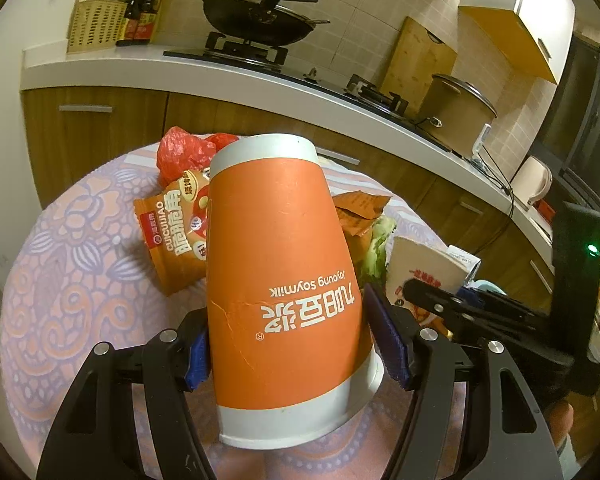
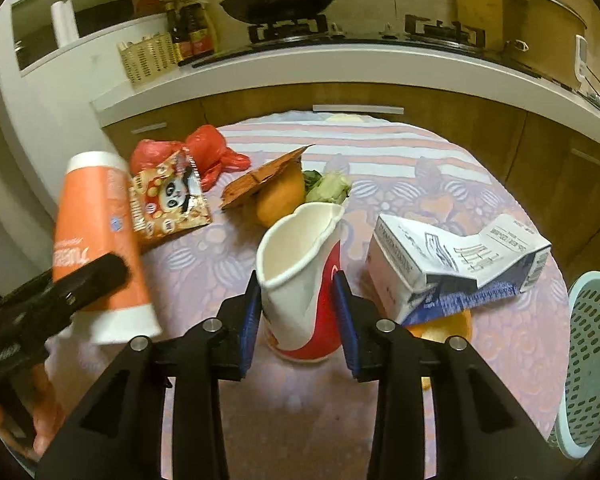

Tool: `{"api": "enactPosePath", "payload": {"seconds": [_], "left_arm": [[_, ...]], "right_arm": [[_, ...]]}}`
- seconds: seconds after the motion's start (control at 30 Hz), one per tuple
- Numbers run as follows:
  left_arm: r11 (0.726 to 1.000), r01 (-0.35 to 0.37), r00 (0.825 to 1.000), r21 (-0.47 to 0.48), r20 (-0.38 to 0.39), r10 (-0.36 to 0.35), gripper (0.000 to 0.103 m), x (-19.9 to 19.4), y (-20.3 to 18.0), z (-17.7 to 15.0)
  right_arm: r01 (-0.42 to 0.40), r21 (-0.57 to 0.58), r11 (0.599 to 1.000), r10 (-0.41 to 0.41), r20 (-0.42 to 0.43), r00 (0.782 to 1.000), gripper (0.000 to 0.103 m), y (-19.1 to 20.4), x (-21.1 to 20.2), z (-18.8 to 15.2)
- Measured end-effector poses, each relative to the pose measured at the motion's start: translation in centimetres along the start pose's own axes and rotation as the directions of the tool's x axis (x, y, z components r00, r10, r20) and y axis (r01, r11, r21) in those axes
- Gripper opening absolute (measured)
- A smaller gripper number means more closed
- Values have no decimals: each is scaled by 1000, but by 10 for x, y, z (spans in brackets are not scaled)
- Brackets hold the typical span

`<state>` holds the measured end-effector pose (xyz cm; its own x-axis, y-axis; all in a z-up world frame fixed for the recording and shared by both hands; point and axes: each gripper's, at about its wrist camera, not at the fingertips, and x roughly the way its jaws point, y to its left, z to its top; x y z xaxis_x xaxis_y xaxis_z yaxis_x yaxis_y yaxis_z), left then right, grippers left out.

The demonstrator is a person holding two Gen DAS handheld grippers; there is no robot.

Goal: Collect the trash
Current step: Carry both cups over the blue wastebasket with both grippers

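Note:
My left gripper (image 1: 296,344) is shut on an upside-down orange soymilk paper cup (image 1: 284,280), held above the round table; the cup also shows at the left of the right wrist view (image 2: 96,244). My right gripper (image 2: 298,316) is shut on a crushed red and white paper cup (image 2: 300,276), which stands on the table and also shows in the left wrist view (image 1: 424,272). On the table lie an orange snack bag (image 1: 172,232), a red plastic bag (image 2: 204,152), a torn brown wrapper (image 2: 260,184), green leaves (image 2: 328,188) and a flattened white milk carton (image 2: 456,260).
The table has a patterned pink and purple cloth (image 2: 420,168). A pale green perforated basket (image 2: 592,360) stands at its right edge. Behind is a kitchen counter (image 2: 340,64) with a wok, bottles, a pot and wooden cabinets below.

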<state>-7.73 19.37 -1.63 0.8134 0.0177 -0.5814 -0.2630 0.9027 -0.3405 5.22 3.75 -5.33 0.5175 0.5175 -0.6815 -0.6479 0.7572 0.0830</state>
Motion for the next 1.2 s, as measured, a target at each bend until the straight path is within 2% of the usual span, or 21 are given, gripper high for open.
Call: {"api": "enactPosePath", "payload": {"seconds": [0.17, 0.27, 0.43, 0.6, 0.83, 1.03, 1.2], "left_arm": [[1000, 6, 1000, 5, -4, -6, 65, 1, -3, -2], [1000, 10, 1000, 9, -5, -10, 65, 0, -6, -1], [999, 33, 999, 26, 9, -34, 65, -8, -17, 2], [996, 68, 997, 63, 25, -70, 65, -18, -42, 5], [980, 145, 989, 134, -8, -146, 65, -7, -97, 8], [951, 216, 976, 223, -57, -208, 65, 16, -159, 5], [915, 290, 956, 281, -118, -267, 65, 41, -213, 0]], "right_arm": [[4, 32, 999, -4, -19, 1000, 36, -7, 13, 4], [-1, 25, 1000, 2, -18, 1000, 35, -6, 8, 1], [-15, 7, 1000, 15, 47, 999, 35, -2, -25, -3], [-18, 44, 999, 13, 115, 993, 35, -23, -64, -5], [41, 116, 992, -61, 180, 982, 35, -71, -110, -10], [99, 183, 978, -138, 212, 968, 35, -123, -142, -23], [158, 236, 959, -210, 213, 954, 35, -163, -161, -39]]}}
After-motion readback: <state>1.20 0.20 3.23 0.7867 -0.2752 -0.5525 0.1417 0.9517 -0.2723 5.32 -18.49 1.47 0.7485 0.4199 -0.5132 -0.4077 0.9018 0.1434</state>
